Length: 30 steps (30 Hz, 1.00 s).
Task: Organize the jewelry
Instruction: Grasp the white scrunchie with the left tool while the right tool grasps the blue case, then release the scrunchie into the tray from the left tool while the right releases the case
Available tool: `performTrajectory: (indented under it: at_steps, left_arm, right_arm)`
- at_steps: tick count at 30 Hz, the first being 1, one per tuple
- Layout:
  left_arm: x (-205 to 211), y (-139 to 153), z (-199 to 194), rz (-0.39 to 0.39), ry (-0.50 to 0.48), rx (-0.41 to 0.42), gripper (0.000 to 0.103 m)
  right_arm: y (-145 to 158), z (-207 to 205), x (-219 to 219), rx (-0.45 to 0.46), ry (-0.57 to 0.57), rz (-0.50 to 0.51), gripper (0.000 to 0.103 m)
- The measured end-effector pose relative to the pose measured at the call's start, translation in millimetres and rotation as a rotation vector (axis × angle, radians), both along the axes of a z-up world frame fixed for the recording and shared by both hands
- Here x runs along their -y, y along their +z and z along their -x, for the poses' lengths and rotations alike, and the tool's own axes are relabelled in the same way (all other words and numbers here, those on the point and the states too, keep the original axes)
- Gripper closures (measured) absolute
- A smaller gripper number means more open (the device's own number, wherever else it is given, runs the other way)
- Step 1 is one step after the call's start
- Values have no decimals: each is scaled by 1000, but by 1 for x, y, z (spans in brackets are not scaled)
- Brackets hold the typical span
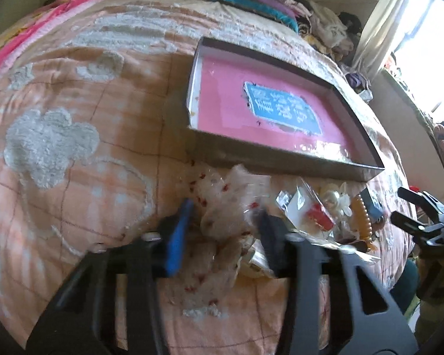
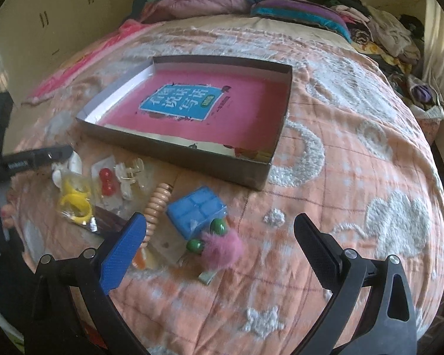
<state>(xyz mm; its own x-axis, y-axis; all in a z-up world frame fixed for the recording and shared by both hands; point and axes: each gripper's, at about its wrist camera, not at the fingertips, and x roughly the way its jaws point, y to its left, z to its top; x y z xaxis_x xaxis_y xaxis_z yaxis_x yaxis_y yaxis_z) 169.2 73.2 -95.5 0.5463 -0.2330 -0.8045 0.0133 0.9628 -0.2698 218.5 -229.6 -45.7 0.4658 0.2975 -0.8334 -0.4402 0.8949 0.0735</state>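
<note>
A shallow grey box (image 1: 281, 159) (image 2: 192, 155) with a pink floor and a blue label lies open on the bed. In front of it is a heap of jewelry: a clear bag with red specks (image 1: 231, 204), red beads in a packet (image 2: 107, 182), yellow rings in a bag (image 2: 75, 204), a peach bead bracelet (image 2: 157, 207), a blue case (image 2: 196, 210), green beads (image 2: 217, 226) and a pink pompom (image 2: 223, 248). My left gripper (image 1: 223, 222) has its fingers on both sides of the speckled bag. My right gripper (image 2: 222, 233) is open above the pompom and blue case.
An orange quilt (image 2: 355, 177) with white tufted shapes covers the bed. Folded blankets and clothes (image 2: 296, 11) are piled along the far edge. A window with a curtain (image 1: 399, 20) is at the right. The right gripper shows at the right edge of the left wrist view (image 1: 420, 210).
</note>
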Motion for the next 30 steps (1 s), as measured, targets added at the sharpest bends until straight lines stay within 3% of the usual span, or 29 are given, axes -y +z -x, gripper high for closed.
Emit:
performTrajectory:
  at_steps: [3, 5, 9, 10, 15, 21, 30]
  left_arm:
    - [-4, 2, 2, -15, 9, 12, 89]
    - [-8, 3, 2, 2, 16, 10, 90]
    - [-17, 8, 2, 4, 44, 25, 92]
    - [-19, 10, 1, -2, 50, 29, 92]
    - [-31, 24, -1, -14, 96, 61, 92]
    - [-42, 48, -13, -16, 121, 100, 92]
    - [-22, 92, -41, -33, 76, 186, 92]
  right_arm:
    - [-8, -6, -7, -8, 40, 22, 6]
    - [-13, -10, -11, -19, 69, 28, 20]
    - [-25, -18, -19, -50, 135, 29, 38]
    - [-27, -19, -20, -51, 156, 13, 52]
    - [-20, -15, -25, -13, 184, 3, 53]
    - [13, -2, -12, 45, 155, -89, 53]
    - [68, 3, 42, 173, -46, -163, 53]
